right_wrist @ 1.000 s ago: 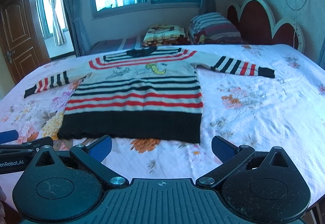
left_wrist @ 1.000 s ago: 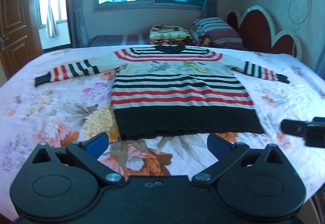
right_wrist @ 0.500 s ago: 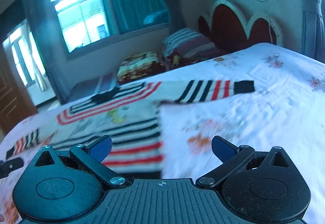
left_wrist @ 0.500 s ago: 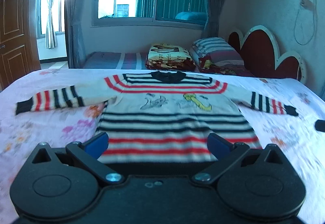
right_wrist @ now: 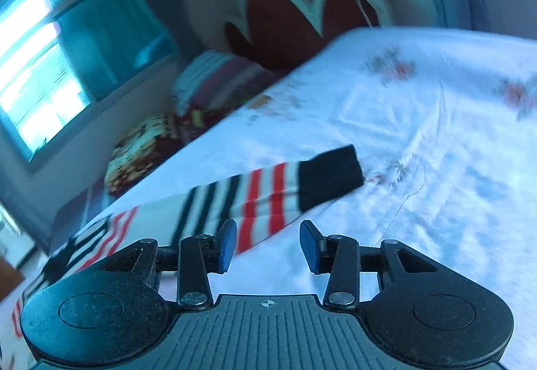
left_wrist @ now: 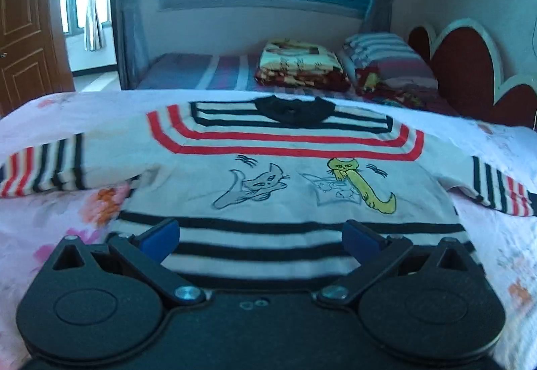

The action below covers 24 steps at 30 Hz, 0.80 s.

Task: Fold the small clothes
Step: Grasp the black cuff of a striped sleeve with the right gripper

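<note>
A small striped sweater (left_wrist: 278,168) with red, black and white bands and two cartoon cats lies flat on the bed, sleeves spread to both sides. My left gripper (left_wrist: 260,235) is open and empty, low over the sweater's middle stripes. In the tilted, blurred right wrist view, the sweater's right sleeve (right_wrist: 255,195) with its black cuff (right_wrist: 329,178) lies just ahead of my right gripper (right_wrist: 268,245). That gripper is partly closed but still apart, holding nothing, with its left pad (right_wrist: 228,244) over the sleeve's edge.
The bed has a white floral sheet (left_wrist: 67,212) (right_wrist: 436,135). Folded blankets (left_wrist: 298,64) and a striped pillow (left_wrist: 386,61) lie beyond the sweater. A red headboard (left_wrist: 470,67) (right_wrist: 285,24) stands at the right, a wooden door (left_wrist: 27,34) at the left.
My left gripper moved forward over the sweater, from its hem to its middle. My right gripper swung right and tilted toward the right sleeve, and its jaws narrowed.
</note>
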{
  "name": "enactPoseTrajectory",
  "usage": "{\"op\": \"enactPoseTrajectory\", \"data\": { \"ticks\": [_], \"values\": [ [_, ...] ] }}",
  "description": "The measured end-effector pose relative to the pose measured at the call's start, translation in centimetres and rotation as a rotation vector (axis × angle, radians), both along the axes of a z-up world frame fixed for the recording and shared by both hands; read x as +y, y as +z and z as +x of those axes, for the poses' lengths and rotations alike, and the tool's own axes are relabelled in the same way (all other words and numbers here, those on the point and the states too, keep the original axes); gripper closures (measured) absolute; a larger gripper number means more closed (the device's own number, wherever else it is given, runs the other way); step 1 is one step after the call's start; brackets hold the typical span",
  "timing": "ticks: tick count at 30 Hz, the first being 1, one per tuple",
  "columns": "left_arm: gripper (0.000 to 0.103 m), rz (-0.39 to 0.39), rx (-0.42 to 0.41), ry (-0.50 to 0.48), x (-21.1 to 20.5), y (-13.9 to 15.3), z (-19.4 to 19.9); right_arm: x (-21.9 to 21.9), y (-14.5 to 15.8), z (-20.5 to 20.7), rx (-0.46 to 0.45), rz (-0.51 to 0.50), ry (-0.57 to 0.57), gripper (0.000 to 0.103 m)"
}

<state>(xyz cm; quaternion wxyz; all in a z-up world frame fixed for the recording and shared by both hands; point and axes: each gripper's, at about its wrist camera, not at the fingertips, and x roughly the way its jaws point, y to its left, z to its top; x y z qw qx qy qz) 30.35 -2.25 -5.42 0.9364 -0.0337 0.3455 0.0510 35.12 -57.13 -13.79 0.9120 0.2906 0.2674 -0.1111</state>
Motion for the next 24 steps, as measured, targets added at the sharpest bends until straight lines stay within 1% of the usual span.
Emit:
{"op": "enactPoseTrajectory", "data": {
  "ticks": [3,7,10,12,15,19,20,21,23,24],
  "values": [
    [0.000,0.000,0.000,0.016,-0.3,-0.7,2.1,-1.3,-2.1,1.7,0.019,0.023,-0.033,0.060],
    [0.000,0.008,0.011,0.018,-1.1,-1.9,4.1,-2.8,-4.9,3.4,0.040,0.082,-0.070,0.060],
    [0.000,0.021,0.024,0.009,-1.7,-2.6,5.3,-3.9,-6.2,3.9,0.032,0.133,-0.093,0.060],
    [0.000,0.013,0.040,0.004,-1.9,-3.2,6.1,-4.4,-6.9,4.5,0.030,0.156,-0.099,0.060],
    [0.000,0.010,0.068,-0.007,-2.2,-3.8,7.1,-4.6,-7.2,5.3,0.020,0.145,-0.088,0.061],
    [0.000,0.055,0.093,-0.019,-2.7,-4.5,7.8,-4.7,-7.1,6.0,0.018,0.114,-0.078,0.061],
    [0.000,0.068,0.112,-0.025,-2.7,-4.7,8.1,-4.6,-7.1,6.2,0.019,0.101,-0.075,0.062],
    [0.000,0.077,0.132,-0.027,-2.6,-5.0,8.3,-4.5,-7.0,6.4,0.024,0.085,-0.074,0.074],
    [0.001,0.083,0.148,-0.047,-2.0,-5.1,8.3,-4.5,-7.2,7.2,0.043,0.058,-0.072,0.086],
    [0.001,0.090,0.145,-0.036,-1.6,-5.1,8.2,-4.6,-7.3,7.8,0.045,0.054,-0.070,0.090]
  ]
}}
